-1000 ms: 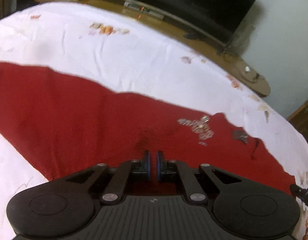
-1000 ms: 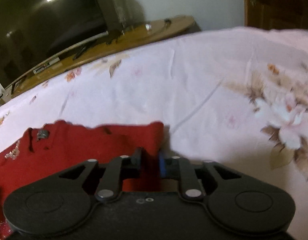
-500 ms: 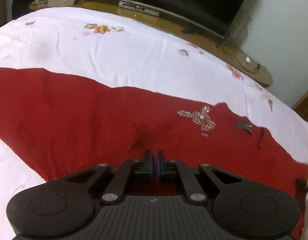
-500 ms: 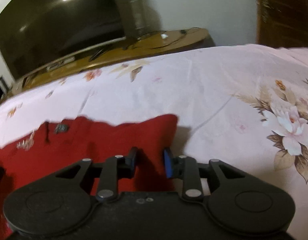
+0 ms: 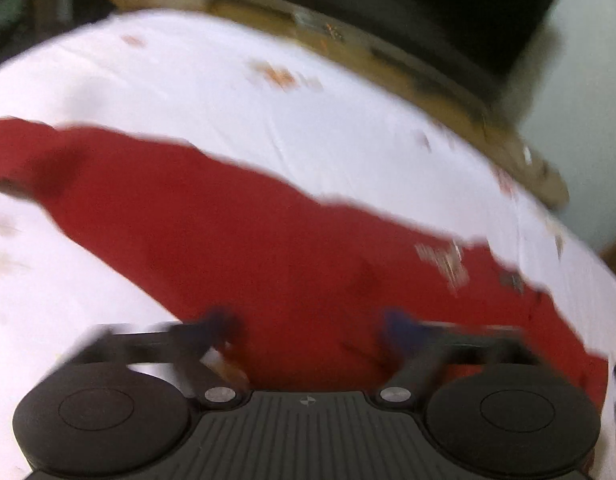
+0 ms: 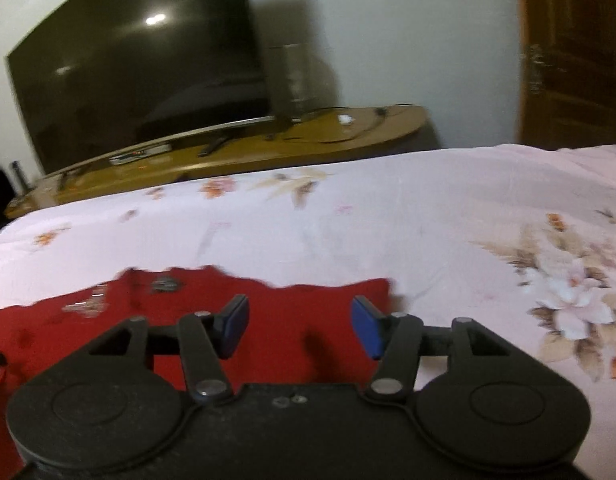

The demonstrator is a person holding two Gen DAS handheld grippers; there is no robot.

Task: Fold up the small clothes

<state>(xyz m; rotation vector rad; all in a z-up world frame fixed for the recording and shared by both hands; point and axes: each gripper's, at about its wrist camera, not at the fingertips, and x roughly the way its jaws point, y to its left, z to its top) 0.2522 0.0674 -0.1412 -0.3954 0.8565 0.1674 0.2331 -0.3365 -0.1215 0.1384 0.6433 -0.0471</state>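
The red garment (image 5: 268,240) lies flat on the bed (image 5: 188,92). The left tool (image 5: 309,330) and right tool (image 6: 300,326) hang just above it, jaws opening, pinching nothing.

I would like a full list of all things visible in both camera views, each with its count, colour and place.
red garment: one, red with small beaded decoration, spread flat on the bed.
bedsheet: one, pale pink-white with floral print, covers the bed under the garment.
television: one, black, switched off, on the wooden stand beyond the bed.
wooden stand: one, brown, against the wall, with cables and small items on it.
wooden door: one, brown, far right in the right wrist view.
left tongs: one, black with blue pads, opening above the garment, nothing gripped.
right tongs: one, black with blue pads, opening over the garment's corner, nothing gripped.
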